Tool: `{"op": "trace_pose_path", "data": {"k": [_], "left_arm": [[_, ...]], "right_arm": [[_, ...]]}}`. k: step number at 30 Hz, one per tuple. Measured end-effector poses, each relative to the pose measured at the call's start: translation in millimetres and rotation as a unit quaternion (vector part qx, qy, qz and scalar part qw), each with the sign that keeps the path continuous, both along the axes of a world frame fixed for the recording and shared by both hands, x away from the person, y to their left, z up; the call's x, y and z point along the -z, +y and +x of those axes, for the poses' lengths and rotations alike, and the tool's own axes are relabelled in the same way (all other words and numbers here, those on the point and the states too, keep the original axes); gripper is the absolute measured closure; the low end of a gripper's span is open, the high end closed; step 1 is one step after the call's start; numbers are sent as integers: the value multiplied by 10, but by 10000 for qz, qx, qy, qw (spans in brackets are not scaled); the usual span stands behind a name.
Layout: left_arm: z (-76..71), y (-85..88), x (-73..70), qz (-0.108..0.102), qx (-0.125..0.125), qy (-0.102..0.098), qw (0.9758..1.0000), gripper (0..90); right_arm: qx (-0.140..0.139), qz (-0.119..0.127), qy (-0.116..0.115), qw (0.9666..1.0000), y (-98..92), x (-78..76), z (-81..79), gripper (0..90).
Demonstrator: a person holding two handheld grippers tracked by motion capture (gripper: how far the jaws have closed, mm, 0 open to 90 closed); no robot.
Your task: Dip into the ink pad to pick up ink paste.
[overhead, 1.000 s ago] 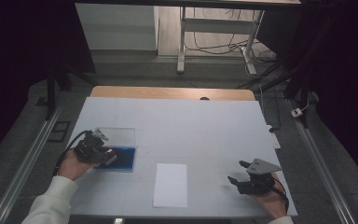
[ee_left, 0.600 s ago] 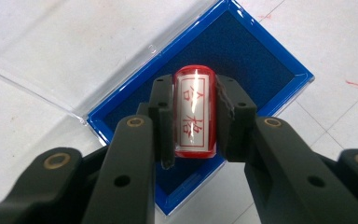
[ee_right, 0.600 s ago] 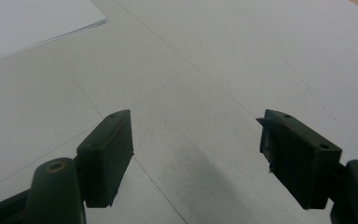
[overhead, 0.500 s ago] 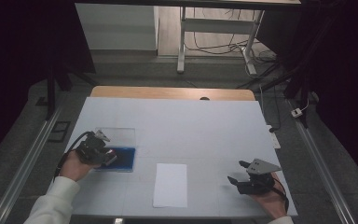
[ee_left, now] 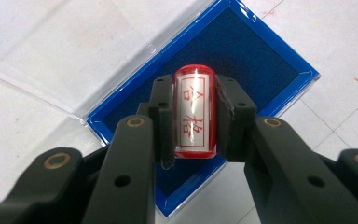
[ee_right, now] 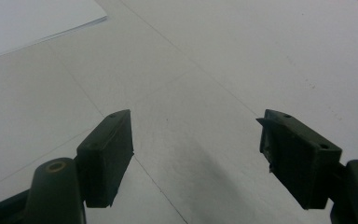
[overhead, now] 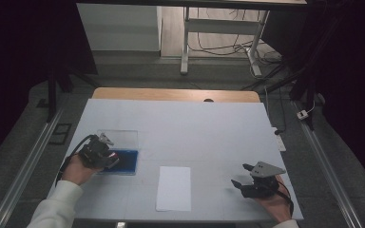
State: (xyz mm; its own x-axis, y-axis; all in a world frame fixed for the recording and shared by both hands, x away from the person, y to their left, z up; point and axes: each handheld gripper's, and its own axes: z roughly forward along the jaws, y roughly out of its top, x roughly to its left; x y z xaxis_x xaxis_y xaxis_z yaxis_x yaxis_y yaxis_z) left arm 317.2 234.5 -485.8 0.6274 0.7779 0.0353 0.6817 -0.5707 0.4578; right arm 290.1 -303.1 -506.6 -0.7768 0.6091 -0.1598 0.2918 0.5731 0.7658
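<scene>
the left gripper [overhead: 105, 156] sits over the blue pad [overhead: 125, 162] at the table's [overhead: 199, 123] left side, held in a hand [overhead: 78, 169] with a white sleeve [overhead: 52, 209]. in the left gripper view its jaws are clamped on a red stamp [ee_left: 194, 112], one pad on each side of the cylinder. the stamp has a clear window with red characters on a white label, and it hangs over the dark blue felt of the pad, near the pad's middle; whether it touches the felt cannot be told. the pad's clear lid [overhead: 121, 138] lies open flat on the table, just beyond the pad and hinged to its far edge. in the left gripper view the lid [ee_left: 70, 51] spreads out to the upper left of the pad [ee_left: 256, 60].

right of the pad, apart from it, a white sheet [overhead: 174, 188] lies flat near the table's front edge.

well right of the pad, past the sheet, the right gripper [overhead: 241, 176] rests at the table's front right, held by the other hand [overhead: 275, 204], a grey plate [overhead: 266, 169] on top. its jaws stand wide apart with nothing between them, pointing toward the sheet. in the right gripper view the gripper [ee_right: 196, 149] has bare table between its pads, and a corner of the sheet [ee_right: 32, 23] shows at the upper left.
</scene>
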Motion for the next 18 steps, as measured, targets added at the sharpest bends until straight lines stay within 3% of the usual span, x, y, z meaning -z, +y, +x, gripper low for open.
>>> {"op": "trace_pose_path", "data": {"k": [12, 18], "left_arm": [[0, 9, 8, -39, 3, 0, 10000, 711], [-17, 34, 29, -155, -39, -68, 9998, 711]], "right_arm": [[2, 17, 3, 10000, -4, -9, -1, 250], [19, 31, -16, 10000, -5, -14, 0, 250]]}}
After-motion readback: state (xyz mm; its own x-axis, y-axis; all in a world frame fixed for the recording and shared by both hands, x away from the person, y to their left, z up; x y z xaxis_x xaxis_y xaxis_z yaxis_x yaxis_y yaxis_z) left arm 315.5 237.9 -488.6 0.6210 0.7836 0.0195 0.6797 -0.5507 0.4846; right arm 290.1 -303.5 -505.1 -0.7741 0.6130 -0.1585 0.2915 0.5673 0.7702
